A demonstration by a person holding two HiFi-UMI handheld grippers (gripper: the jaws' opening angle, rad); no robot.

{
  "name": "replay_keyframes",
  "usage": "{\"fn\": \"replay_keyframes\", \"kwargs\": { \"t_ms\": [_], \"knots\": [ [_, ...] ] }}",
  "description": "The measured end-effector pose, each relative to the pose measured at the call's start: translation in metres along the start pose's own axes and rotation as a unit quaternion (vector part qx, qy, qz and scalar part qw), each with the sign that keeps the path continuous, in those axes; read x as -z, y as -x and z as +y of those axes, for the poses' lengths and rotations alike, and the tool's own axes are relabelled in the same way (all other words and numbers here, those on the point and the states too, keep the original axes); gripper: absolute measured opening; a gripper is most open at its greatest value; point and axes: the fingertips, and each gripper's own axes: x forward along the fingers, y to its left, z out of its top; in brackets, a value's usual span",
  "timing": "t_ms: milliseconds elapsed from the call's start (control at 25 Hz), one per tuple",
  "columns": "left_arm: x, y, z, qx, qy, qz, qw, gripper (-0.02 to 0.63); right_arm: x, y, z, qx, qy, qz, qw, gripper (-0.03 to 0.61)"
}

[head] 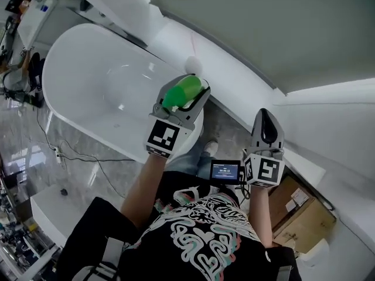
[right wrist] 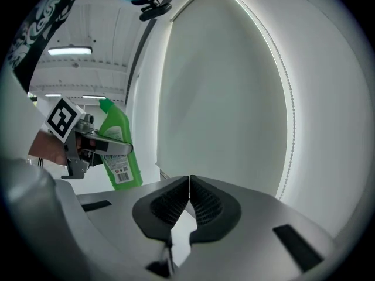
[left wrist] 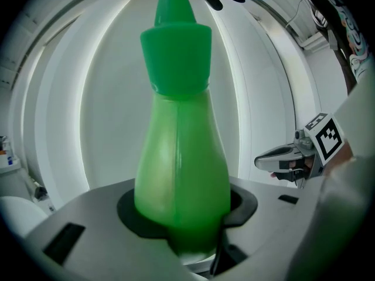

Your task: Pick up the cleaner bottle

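Observation:
The green cleaner bottle [head: 183, 92] is held in the air above the bathtub rim, with my left gripper [head: 183, 101] shut on its body. In the left gripper view the bottle [left wrist: 181, 157] fills the middle, its green cap pointing up, clamped between the black pads. The right gripper view shows the same bottle [right wrist: 120, 151], label outward, in my left gripper [right wrist: 114, 149]. My right gripper [head: 268, 127] is raised at the right with its jaws together and nothing in them; its ribbed pads [right wrist: 202, 206] touch.
A white freestanding bathtub [head: 76, 81] lies below and to the left. A white ledge [head: 246, 81] runs along the wall behind it. Cardboard boxes [head: 302, 215] sit on the floor at lower right. Cables [head: 70, 154] trail over the marble floor at left.

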Motion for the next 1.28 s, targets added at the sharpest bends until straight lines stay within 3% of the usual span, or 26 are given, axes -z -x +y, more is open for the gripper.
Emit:
{"fn": "replay_keyframes", "kwargs": {
  "t_ms": [600,1280],
  "knots": [
    [-0.048,0.037,-0.017,0.006,-0.015,-0.014,0.9998,0.196,-0.047,0.032,-0.004,0.013,0.008,-0.035,0.999,0.026],
    [-0.064,0.029,-0.030,0.023,-0.023,-0.001,0.9995,0.196,-0.069,0.036,-0.002,0.012,0.012,-0.051,0.999,0.026]
  ]
}}
